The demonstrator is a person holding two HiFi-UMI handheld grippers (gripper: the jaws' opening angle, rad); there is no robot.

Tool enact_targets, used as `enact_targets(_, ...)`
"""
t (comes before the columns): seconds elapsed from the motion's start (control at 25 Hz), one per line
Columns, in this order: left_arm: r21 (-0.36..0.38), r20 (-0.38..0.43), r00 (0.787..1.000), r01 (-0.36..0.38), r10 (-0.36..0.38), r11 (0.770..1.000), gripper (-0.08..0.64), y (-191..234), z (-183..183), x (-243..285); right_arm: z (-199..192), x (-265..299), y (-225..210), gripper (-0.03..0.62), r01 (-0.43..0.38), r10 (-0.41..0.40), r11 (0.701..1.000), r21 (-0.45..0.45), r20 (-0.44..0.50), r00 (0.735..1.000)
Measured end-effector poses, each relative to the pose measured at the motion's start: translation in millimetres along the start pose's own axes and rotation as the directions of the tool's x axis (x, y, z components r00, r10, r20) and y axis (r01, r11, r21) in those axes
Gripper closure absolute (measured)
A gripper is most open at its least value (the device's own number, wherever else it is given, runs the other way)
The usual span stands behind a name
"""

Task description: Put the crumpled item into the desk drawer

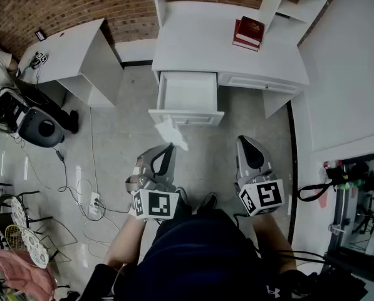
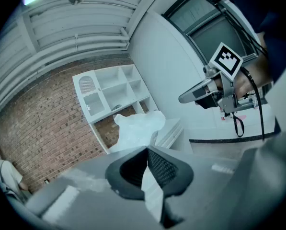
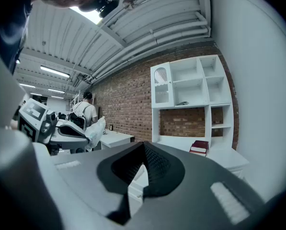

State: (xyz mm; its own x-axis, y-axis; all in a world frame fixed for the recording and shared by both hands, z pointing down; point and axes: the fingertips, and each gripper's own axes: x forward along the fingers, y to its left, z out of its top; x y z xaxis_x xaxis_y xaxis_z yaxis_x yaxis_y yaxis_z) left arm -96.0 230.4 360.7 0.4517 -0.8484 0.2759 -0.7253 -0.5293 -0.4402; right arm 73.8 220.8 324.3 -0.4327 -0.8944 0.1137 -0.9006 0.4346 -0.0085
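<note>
- Your left gripper [image 1: 171,147]: grey moulded shell; black mesh-textured pads [image 2: 164,169] line the jaws.
- Your right gripper [image 1: 242,140]: same grey shell, same black pads.
- A marker cube [image 1: 155,204] at the rear of each gripper: white faces, black square patterns.
- Your top [image 1: 193,256]: dark navy, with sleeves ending above the forearms.

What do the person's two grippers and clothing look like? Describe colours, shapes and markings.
Both the left gripper and right gripper have smooth grey, tapering shells with black, mesh-textured pads. Each carries a white cube printed with black square markers at its rear. The person wears dark blue clothing.
</note>
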Motion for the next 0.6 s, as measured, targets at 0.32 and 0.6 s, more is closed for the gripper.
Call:
enact_targets(0.32, 0.009, 0.005, 1.000, 0.011, -0.011, 1.000, 0.555, 12, -7, -3, 1, 6, 9, 0.591, 0.018, -0.018, 1.000, 0.000, -0.010, 1.000)
enact_targets(0.6, -0.001, 0.022, 1.000, 0.003, -0.003, 1.000, 0.555, 34, -19, -7, 3, 15, 14, 0.589, 0.059, -0.059, 0.998, 0.018, 0.004, 0.998)
